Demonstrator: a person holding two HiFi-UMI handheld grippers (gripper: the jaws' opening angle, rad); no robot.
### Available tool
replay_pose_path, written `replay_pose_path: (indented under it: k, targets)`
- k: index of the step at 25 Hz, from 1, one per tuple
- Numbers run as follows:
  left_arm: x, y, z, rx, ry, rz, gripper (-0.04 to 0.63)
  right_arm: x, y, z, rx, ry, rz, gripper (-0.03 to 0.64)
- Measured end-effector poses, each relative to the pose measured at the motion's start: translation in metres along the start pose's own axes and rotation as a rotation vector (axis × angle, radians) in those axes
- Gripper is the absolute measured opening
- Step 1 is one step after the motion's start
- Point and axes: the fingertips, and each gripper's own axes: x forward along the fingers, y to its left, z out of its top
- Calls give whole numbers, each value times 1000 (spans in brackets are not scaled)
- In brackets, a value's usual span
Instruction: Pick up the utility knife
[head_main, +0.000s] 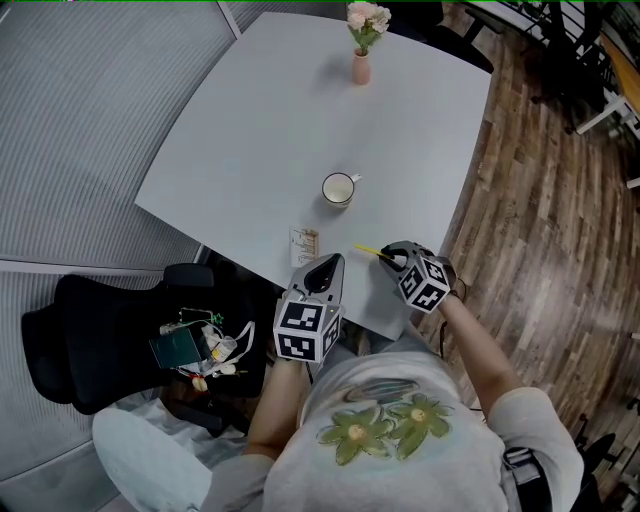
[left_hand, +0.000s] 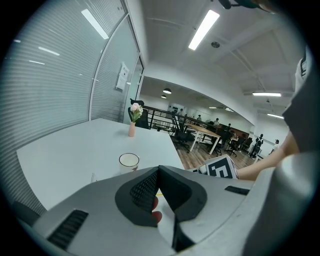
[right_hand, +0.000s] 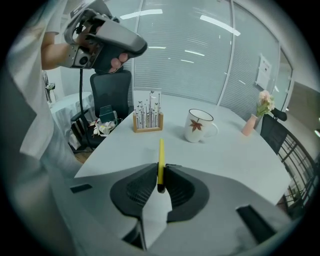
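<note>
Utility knife (right_hand: 160, 152) | right tongs (right_hand: 160, 171) are pinching its near end over the worktop (right_hand: 230, 155) | left tongs (left_hand: 159, 170) are sitting closed, empty | risk: end-only grip may be letting it pivot, slip out

Matt, smooth pale-grey counter (head_main: 260, 120); on it a glossy white ceramic mug (head_main: 338, 189) — above the counter, a smooth slim yellow plastic utility knife (right_hand: 160, 155).

White table (head_main: 250, 130) before me: vase (head_main: 361, 68) near far edge, mug (head_main: 338, 189) at centre, card stand (head_main: 304, 245) at near edge.
</note>
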Motion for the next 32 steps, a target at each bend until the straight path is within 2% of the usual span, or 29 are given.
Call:
replay_pose_path:
  k: [22,32]
  targets:
    - [-20,-11,-1,54,-12,-52,2,-59,13,56,170,-188,-97,55]
    - [-24,-14,7,74,-24,-58,2,-87,13,84,199,-276,-145,55]
